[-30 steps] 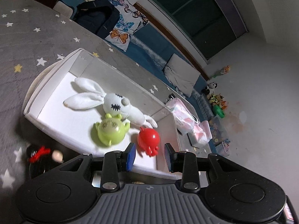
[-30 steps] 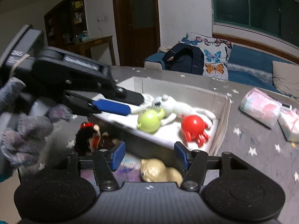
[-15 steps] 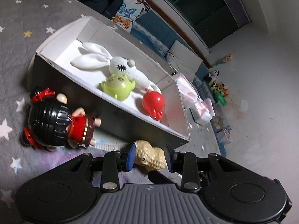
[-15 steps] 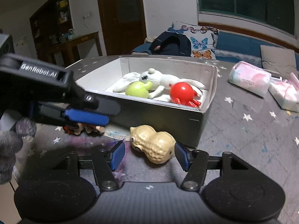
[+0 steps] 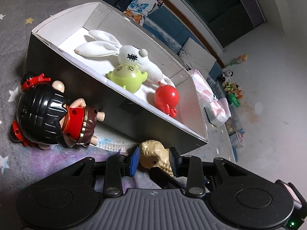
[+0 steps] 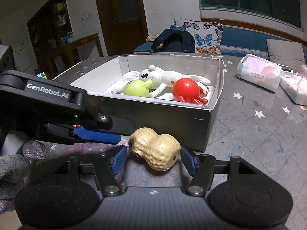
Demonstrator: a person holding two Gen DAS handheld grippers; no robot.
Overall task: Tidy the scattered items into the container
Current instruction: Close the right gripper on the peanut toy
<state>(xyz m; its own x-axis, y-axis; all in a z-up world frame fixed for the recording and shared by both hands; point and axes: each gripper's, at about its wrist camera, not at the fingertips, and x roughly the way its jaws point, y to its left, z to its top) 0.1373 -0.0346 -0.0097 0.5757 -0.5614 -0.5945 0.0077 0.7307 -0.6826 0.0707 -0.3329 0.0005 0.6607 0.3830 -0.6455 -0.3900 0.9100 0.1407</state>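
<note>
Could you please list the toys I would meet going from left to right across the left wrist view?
Black-haired doll → green toy → red toy. The white rabbit and the peanut toy overlap these, so I leave them out.

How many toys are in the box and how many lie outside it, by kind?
In the box:
White plush rabbit: 1
Green toy: 1
Red toy: 1
Outside:
Peanut toy: 1
Black-haired doll: 1
Total: 5

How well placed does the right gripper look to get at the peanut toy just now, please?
Probably well placed: the right gripper is open with the peanut toy between its fingers on the table, outside the box. The left gripper crowds the toy's left end.
</note>
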